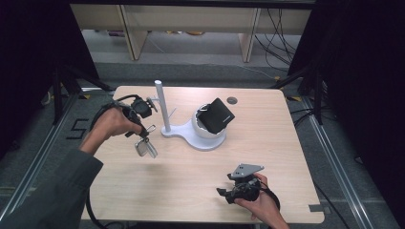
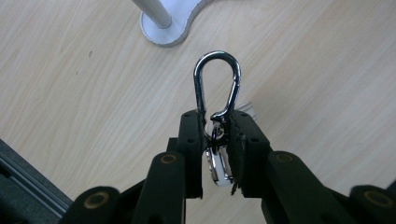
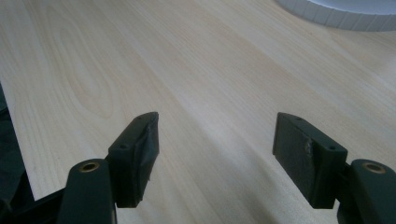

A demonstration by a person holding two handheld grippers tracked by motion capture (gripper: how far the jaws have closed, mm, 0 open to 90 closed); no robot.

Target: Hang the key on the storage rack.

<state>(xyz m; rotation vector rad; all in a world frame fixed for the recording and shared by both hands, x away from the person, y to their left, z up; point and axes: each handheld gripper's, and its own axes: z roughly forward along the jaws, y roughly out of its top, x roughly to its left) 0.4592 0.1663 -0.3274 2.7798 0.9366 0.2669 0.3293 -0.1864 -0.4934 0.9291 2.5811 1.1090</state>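
At nine o'clock on the table: left gripper, pinching a metal carabiner keyring at its swivel end, lifted clear of the wood; loop's long axis in line with the jaws, pointing ahead. At two o'clock from that grip, near: white stand with upright post, closest to the left hand; likely hanging point. At centre, on the stand's round cup: black box, tilted. At five o'clock: right gripper, spread wide, nothing between, low over bare wood, well apart from the stand.
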